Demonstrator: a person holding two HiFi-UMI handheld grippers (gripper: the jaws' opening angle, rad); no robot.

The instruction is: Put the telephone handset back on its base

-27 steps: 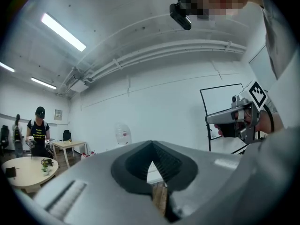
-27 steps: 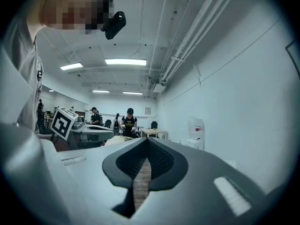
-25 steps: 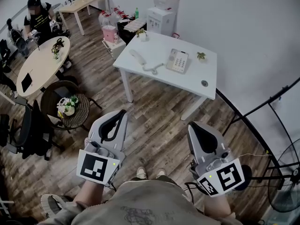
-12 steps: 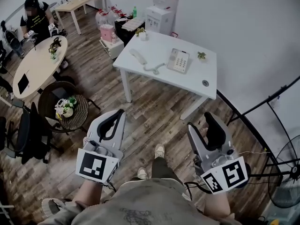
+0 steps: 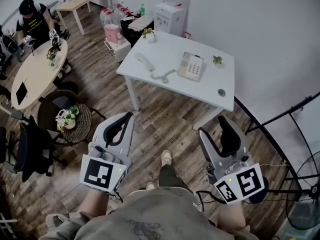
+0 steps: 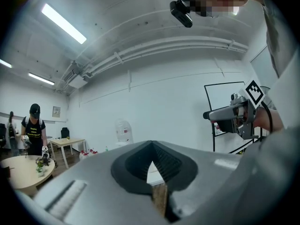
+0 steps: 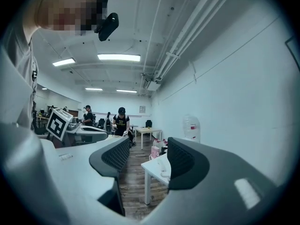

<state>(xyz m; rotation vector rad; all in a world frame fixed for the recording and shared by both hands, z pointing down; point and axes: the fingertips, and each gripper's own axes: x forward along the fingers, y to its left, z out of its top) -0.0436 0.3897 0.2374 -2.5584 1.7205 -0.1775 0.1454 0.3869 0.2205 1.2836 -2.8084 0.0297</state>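
The white telephone base (image 5: 191, 66) lies on a white table (image 5: 200, 91) some steps ahead. Its handset (image 5: 146, 62) lies off the base to the left, joined by a coiled cord (image 5: 162, 76). Both grippers are held low, over the wooden floor and well short of the table. My left gripper (image 5: 128, 116) is shut with nothing in it; its tips meet (image 6: 152, 161). My right gripper (image 5: 214, 129) stands open and empty, with the table's near corner (image 7: 157, 168) showing in the gap between its pads (image 7: 117, 156).
Small plants (image 5: 216, 60) (image 5: 148, 34) stand on the white table. A water dispenser (image 5: 172, 9) is behind it. At left are a round table (image 5: 35, 71) with a seated person (image 5: 32, 19), a wicker side table (image 5: 70, 121) and black chairs (image 5: 30, 144). A fan (image 5: 307, 189) stands at right.
My right gripper has gone from shut to open. I have stepped forward, one foot now ahead, and the table sits slightly nearer. The left gripper stays shut.
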